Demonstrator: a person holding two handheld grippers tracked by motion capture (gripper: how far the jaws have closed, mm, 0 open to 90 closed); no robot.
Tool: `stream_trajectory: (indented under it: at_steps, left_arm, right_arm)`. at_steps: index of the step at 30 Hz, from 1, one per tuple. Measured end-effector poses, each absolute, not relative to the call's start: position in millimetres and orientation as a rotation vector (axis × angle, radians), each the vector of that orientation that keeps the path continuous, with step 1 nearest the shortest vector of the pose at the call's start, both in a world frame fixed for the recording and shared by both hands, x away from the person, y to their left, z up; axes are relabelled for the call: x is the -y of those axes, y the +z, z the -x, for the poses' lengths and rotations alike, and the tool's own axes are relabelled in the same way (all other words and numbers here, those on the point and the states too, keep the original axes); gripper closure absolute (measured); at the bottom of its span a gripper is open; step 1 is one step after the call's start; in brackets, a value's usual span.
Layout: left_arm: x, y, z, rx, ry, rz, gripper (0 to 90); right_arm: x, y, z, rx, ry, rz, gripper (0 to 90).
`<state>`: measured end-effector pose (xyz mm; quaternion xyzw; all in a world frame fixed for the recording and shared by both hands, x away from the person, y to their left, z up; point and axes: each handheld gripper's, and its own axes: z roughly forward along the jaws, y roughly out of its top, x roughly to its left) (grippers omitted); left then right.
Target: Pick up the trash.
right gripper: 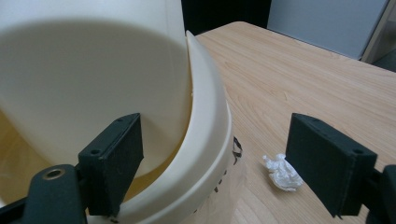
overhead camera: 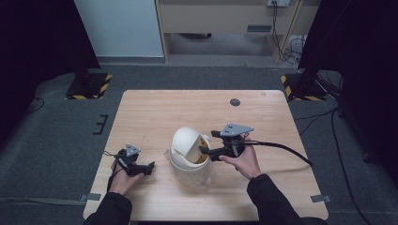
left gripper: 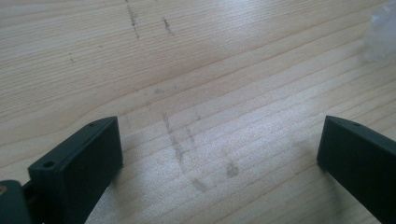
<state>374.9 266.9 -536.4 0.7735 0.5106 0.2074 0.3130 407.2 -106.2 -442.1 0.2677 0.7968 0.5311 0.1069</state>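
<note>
A cream bin [overhead camera: 190, 159] with a domed swing lid [overhead camera: 185, 143] stands in the middle of the wooden table [overhead camera: 150, 112]. My right gripper [overhead camera: 202, 151] is open at the bin's right side. In the right gripper view its jaws straddle the bin's rim [right gripper: 210, 140], with the gripper [right gripper: 219, 163] placed so one jaw is against the tilted lid [right gripper: 84, 93] and the other is outside. A crumpled white paper ball [right gripper: 281, 171] lies on the table beside the bin [overhead camera: 167, 154]. My left gripper [overhead camera: 149, 168] rests open and empty on the table left of the bin, jaws wide [left gripper: 219, 144].
A dark round grommet [overhead camera: 235, 102] sits near the table's far edge. The right gripper's black cable [overhead camera: 281, 149] trails off to the right. Stands with yellow-black striped bases [overhead camera: 89, 84] [overhead camera: 300, 86] flank the table's far corners. A whitish crumpled scrap [left gripper: 383, 32] lies ahead of the left gripper.
</note>
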Motion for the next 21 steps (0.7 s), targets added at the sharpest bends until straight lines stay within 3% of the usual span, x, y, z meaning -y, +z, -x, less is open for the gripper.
stream_trajectory:
  at_steps: [21]
  left_arm:
    - [-266.8,-536.5,-374.9,-1.347,0.548,-2.04,0.0]
  right_arm:
    - [110.1,-436.3,-410.8,-2.32,1.597,-0.77,20.4]
